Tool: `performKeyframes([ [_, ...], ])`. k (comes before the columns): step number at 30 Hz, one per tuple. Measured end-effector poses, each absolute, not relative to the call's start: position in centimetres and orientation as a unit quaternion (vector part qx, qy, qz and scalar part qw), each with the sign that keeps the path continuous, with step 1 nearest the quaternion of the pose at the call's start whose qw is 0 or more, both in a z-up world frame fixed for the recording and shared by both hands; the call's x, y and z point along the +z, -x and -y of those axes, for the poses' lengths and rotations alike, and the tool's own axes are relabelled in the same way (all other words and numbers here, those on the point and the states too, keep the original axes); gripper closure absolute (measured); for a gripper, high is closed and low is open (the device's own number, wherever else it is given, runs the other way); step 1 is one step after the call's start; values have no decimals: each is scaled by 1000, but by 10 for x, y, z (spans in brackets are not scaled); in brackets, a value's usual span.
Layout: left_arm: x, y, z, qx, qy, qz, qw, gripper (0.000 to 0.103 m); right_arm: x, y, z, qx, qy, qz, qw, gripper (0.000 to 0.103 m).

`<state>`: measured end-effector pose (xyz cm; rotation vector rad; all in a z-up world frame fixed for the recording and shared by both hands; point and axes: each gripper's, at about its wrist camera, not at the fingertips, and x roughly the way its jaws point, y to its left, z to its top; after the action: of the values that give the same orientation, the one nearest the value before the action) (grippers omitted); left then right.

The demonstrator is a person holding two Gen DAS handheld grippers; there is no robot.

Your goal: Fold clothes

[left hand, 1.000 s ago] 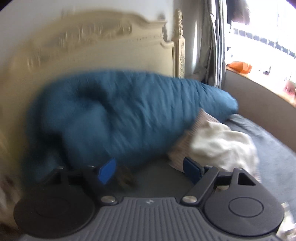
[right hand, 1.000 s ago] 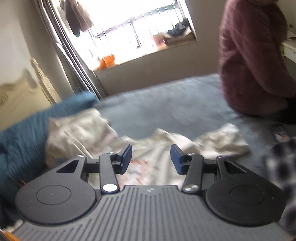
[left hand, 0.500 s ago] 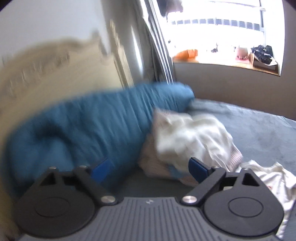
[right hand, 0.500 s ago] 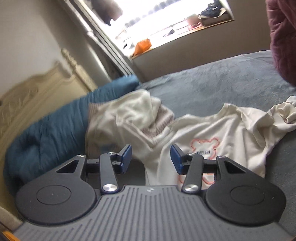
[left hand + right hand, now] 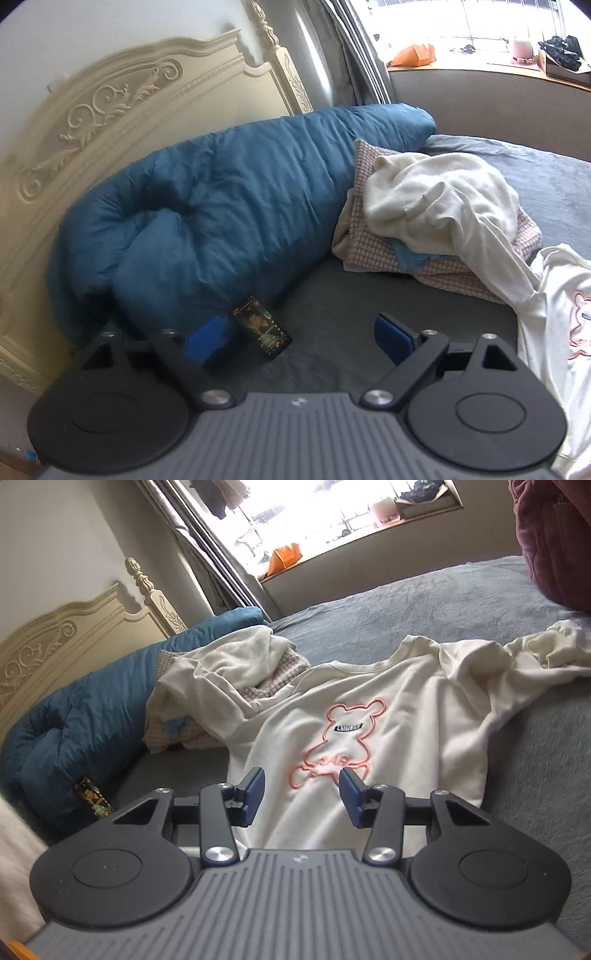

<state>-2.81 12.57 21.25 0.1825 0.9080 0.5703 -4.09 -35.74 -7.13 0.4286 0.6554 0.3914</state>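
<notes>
A cream sweatshirt (image 5: 388, 716) with a pink bear outline lies spread, front up, on the grey bed; its edge shows at the right of the left wrist view as the sweatshirt (image 5: 561, 317). My right gripper (image 5: 301, 794) hovers over its lower hem, jaws apart with nothing pressed between them. My left gripper (image 5: 299, 338) stands wide open above bare grey sheet, left of the sweatshirt, holding nothing. One sleeve (image 5: 546, 653) is bunched at the far right; the other sleeve (image 5: 491, 251) drapes up onto the clothes pile.
A pile of cream and checked pink clothes (image 5: 436, 218) sits behind the sweatshirt. A rolled blue duvet (image 5: 229, 206) lies along the cream headboard (image 5: 110, 110). A lit phone (image 5: 262, 326) leans against the duvet. A person in a maroon coat (image 5: 554, 535) sits at the far right.
Both grippers have dropped toward the bed. The left view swung right from the duvet toward the pile and phone. The right view closed in on the sweatshirt; its jaws kept their gap.
</notes>
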Motion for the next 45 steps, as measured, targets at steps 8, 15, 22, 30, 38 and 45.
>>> performKeyframes([
  [8, 98, 1, -119, 130, -60, -481, 865, 12, -114, 87, 355, 120, -228, -310, 915, 59],
  [15, -39, -41, -82, -103, -8, -555, 825, 19, -124, 109, 308, 148, -260, -320, 899, 57],
  [22, -116, -68, -61, -254, 34, -589, 766, 27, -121, 91, 210, 198, -229, -334, 893, 49],
  [30, -163, -58, -57, -448, -2, -544, 710, 27, -127, 84, 135, 117, -56, -349, 928, 59],
  [38, -180, -29, -85, -478, 84, -499, 718, 29, -127, 90, 181, 53, -238, -330, 912, 98],
  [45, -178, -18, -89, -480, 154, -492, 710, 29, -115, 96, 203, 100, -364, -293, 878, 98],
])
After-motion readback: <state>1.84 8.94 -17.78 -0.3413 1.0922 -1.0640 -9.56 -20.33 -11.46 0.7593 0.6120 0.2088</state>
